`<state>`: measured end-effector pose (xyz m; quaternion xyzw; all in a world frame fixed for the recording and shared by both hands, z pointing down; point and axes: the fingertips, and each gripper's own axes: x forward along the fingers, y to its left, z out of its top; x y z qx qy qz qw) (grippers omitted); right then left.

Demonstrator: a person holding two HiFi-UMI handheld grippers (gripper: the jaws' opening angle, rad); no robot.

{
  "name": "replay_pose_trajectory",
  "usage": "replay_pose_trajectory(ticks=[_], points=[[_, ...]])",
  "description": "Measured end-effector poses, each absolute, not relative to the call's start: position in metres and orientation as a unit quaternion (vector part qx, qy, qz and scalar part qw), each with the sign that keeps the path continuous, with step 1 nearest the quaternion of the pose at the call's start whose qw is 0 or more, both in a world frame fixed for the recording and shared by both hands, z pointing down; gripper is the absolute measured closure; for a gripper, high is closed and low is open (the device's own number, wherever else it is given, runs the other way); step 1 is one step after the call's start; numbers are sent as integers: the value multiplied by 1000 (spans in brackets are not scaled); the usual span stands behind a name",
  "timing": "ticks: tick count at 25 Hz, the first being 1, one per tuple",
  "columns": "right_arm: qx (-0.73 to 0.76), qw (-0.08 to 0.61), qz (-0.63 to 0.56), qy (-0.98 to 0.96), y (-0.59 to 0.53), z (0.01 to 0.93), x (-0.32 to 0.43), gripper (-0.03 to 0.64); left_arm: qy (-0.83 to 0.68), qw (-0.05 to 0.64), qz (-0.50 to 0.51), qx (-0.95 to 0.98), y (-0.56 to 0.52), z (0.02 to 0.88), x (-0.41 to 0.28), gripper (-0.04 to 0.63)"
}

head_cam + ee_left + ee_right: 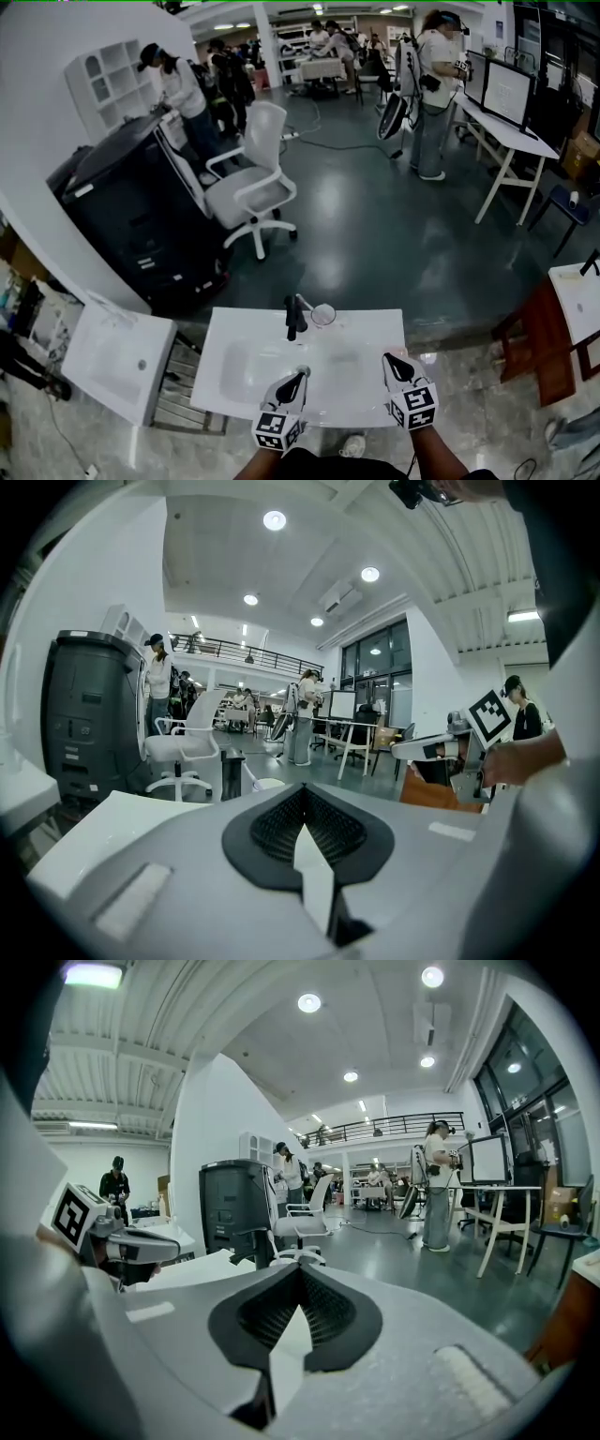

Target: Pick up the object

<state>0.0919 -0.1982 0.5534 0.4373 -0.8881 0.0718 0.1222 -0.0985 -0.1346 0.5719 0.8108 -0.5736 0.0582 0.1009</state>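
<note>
A white sink basin [375, 328] stands in front of me with a black faucet [292, 319] at its far rim. A small clear cup [323, 314] sits just right of the faucet. My left gripper [300, 377] hovers over the basin's near middle, shut with nothing in it. My right gripper [392, 360] is at the basin's near right corner, also shut and empty. The left gripper view has the faucet [232, 771] and cup [267, 782] ahead of its closed jaws. Faucet [251, 1241] and cup [302, 1256] also show in the right gripper view.
A second white basin [112, 361] stands at the left, with a metal rack between the two. A tall black case [131, 220] and a white office chair [253, 183] lie beyond. A brown stool [539, 342] is at the right. People stand far back.
</note>
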Motion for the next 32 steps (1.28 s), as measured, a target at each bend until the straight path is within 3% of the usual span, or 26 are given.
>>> replay_pose_trajectory(ticks=[14, 24, 32], points=[[459, 119, 102, -874, -220, 560, 60, 614, -541, 117, 79, 829, -166, 557, -116, 577], [503, 116, 133, -846, -208, 590, 79, 614, -520, 122, 71, 842, -164, 583, -127, 577], [546, 177, 156, -804, -191, 633, 107, 612, -495, 152, 86, 851, -159, 600, -119, 577]])
